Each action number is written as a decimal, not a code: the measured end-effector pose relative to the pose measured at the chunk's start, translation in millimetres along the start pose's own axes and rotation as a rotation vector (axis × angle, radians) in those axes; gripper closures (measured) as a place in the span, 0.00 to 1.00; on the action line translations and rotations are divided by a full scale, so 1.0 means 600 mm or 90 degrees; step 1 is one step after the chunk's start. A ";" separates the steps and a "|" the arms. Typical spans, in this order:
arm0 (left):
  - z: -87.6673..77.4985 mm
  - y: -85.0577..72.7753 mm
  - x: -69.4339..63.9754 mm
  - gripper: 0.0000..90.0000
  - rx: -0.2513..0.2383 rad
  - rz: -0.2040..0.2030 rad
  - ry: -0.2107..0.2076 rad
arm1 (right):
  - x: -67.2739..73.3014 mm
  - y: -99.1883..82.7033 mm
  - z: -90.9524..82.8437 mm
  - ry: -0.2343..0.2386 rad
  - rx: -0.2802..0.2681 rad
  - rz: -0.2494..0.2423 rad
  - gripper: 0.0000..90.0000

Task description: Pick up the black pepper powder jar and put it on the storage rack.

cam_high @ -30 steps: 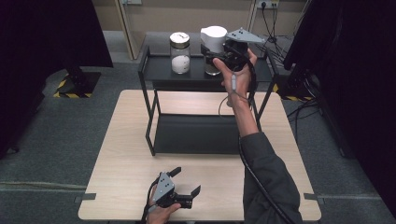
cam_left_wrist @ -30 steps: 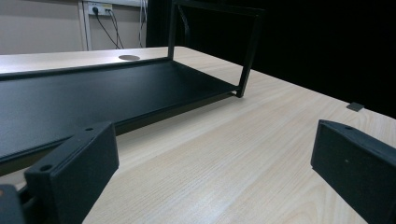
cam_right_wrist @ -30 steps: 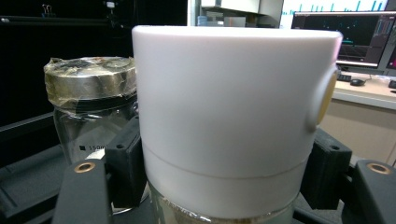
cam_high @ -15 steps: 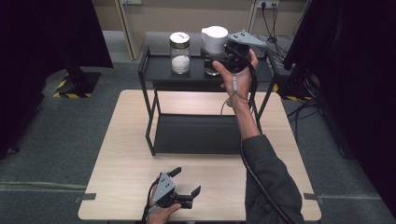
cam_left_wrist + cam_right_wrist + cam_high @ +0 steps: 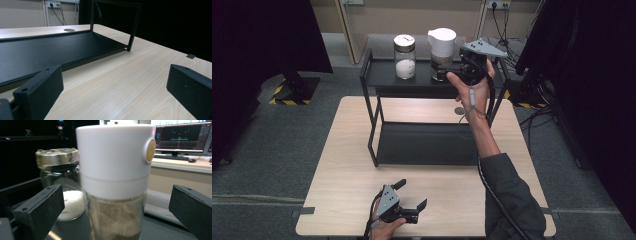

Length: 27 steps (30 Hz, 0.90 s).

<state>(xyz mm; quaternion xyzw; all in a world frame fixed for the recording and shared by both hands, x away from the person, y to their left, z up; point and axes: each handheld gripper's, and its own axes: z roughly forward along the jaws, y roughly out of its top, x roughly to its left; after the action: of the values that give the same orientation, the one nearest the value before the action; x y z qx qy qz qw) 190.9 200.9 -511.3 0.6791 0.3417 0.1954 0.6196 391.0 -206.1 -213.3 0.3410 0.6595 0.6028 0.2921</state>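
While the black shelf rack (image 5: pixel 377 75) stands on the wooden table (image 5: pixel 337 170), your right gripper (image 5: pixel 116 207) has just opened its jaws wide. The white-capped jar (image 5: pixel 115 170) stands between your fingers (image 5: pixel 40 207) on the top shelf, untouched, and the gold-lidded jar (image 5: pixel 56 157) is just behind your left finger. Your left gripper (image 5: pixel 113 92) rests low over the table, fingers (image 5: pixel 190 87) wide with nothing between them.
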 end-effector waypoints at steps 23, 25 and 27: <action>0.001 0.000 0.000 0.00 0.001 0.000 0.002 | -0.017 -0.063 -0.097 0.103 -0.028 -0.008 0.01; 0.001 -0.001 0.000 0.00 0.001 0.000 0.002 | -0.017 -0.072 -0.104 0.108 -0.030 -0.011 0.00; 0.001 -0.001 0.000 0.00 0.001 0.000 0.001 | -0.017 -0.080 -0.111 0.113 -0.031 -0.017 0.00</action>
<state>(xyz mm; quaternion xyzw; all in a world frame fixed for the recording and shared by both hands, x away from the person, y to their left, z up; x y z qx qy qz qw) 191.1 200.2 -511.7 0.6794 0.3427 0.1956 0.6186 339.2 -256.0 -254.7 0.2707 0.6721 0.6427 0.2488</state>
